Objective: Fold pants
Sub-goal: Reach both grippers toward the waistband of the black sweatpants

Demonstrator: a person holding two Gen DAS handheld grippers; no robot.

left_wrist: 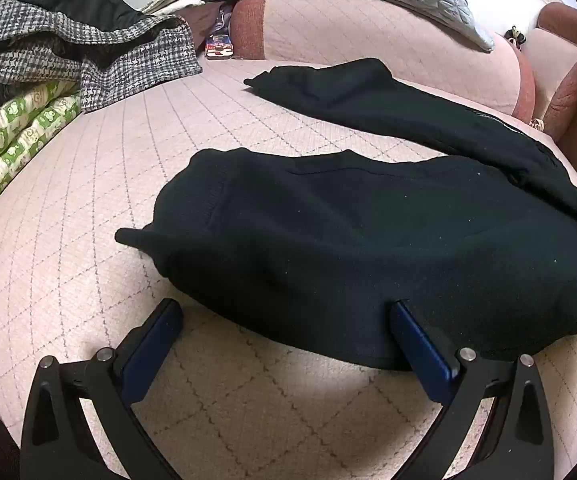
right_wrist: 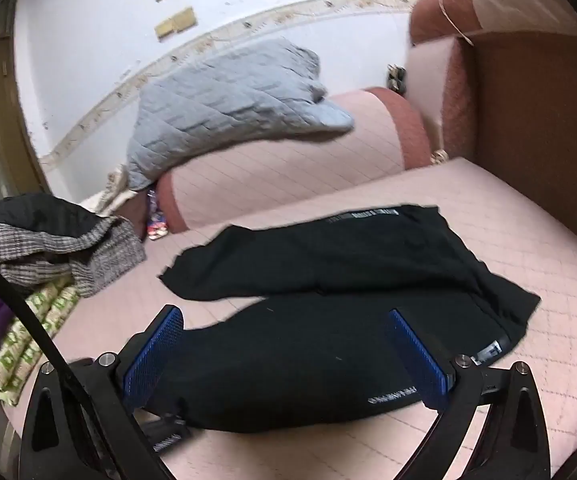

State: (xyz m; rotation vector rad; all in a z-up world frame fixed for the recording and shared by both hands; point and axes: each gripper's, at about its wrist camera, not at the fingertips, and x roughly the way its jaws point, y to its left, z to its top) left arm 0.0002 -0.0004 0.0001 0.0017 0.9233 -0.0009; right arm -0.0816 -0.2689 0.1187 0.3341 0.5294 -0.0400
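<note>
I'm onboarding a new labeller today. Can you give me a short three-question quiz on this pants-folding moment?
1. True or false: the left gripper has its pads clamped on the black pants.
2. What lies on top of the pink bolster at the back of the bed?
A. a grey quilted pillow
B. a red towel
C. a laptop
3. Fill in: the pants lie on a quilted bed cover whose colour is ____.

Key
1. False: both grippers, the right gripper too, stand wide open, nothing pinched.
2. A, the grey quilted pillow.
3. Pink.
</note>
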